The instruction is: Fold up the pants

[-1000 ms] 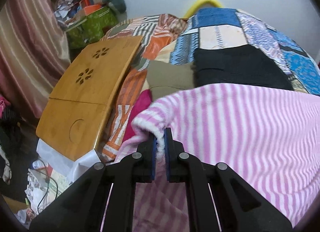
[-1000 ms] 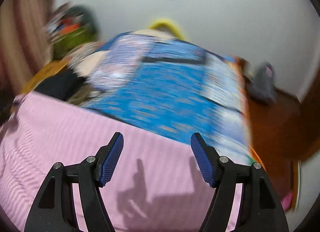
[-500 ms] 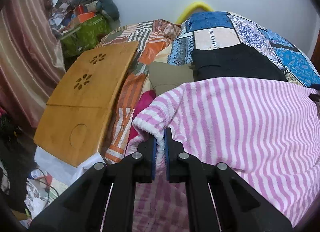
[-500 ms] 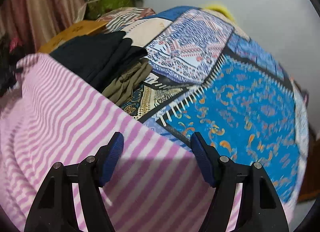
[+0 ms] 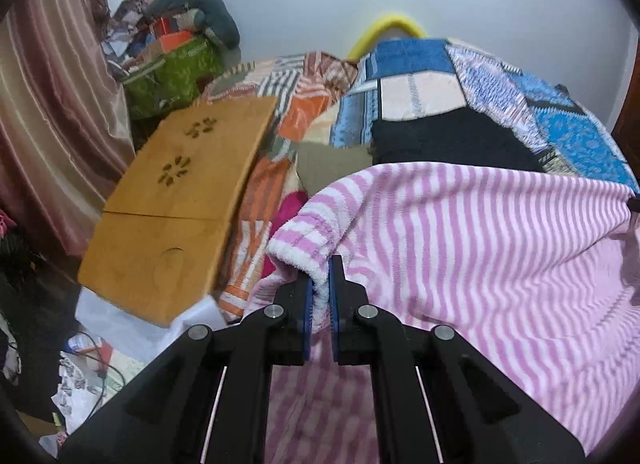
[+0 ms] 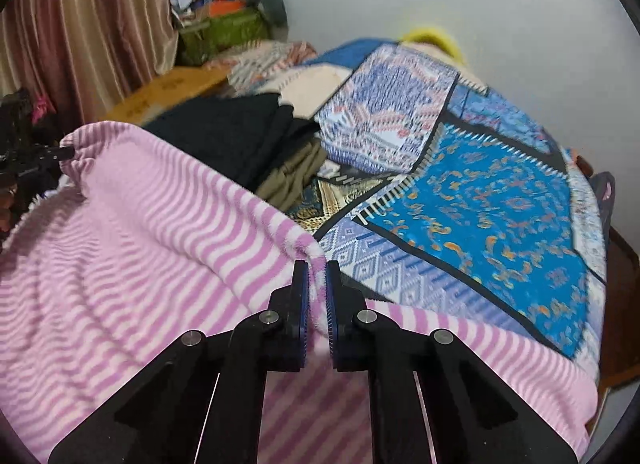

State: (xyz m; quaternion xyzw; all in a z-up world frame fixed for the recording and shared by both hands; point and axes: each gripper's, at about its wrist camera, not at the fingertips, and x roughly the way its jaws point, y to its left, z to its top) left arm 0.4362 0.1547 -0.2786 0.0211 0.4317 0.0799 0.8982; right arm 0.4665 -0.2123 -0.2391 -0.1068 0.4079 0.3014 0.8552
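Between your left gripper's [image 5: 320, 292] fingers sits a thick, fleecy hem corner of the pink-striped pants [image 5: 460, 248], pinched tight with only the cloth's thickness keeping the pads apart. Your right gripper [image 6: 317, 296] has just been closing, and its jaws now clamp the far edge of the same garment, the fabric bunched between the blue pads at about 12 o'clock from the wrist.

Outward from both grips, the pants stretch as one broad sheet across the near part of the patchwork bedspread [image 6: 500, 200], the edge taut between your two hands. Beyond that edge, toward 12 o'clock in the left view, lies a black garment [image 5: 452, 136] with an olive one [image 5: 332, 164] just beside it at 11 o'clock. A wooden lap tray [image 5: 180, 200] rests at 9 o'clock, off the bed's side.

You appear to be at the start of a fold: both corners secured, the cloth not yet carried over. The next move likely calls for lifting both hands evenly and bringing the held edge across onto the opposite edge, keeping the tension matched so the stripes line up and neither corner slips out.
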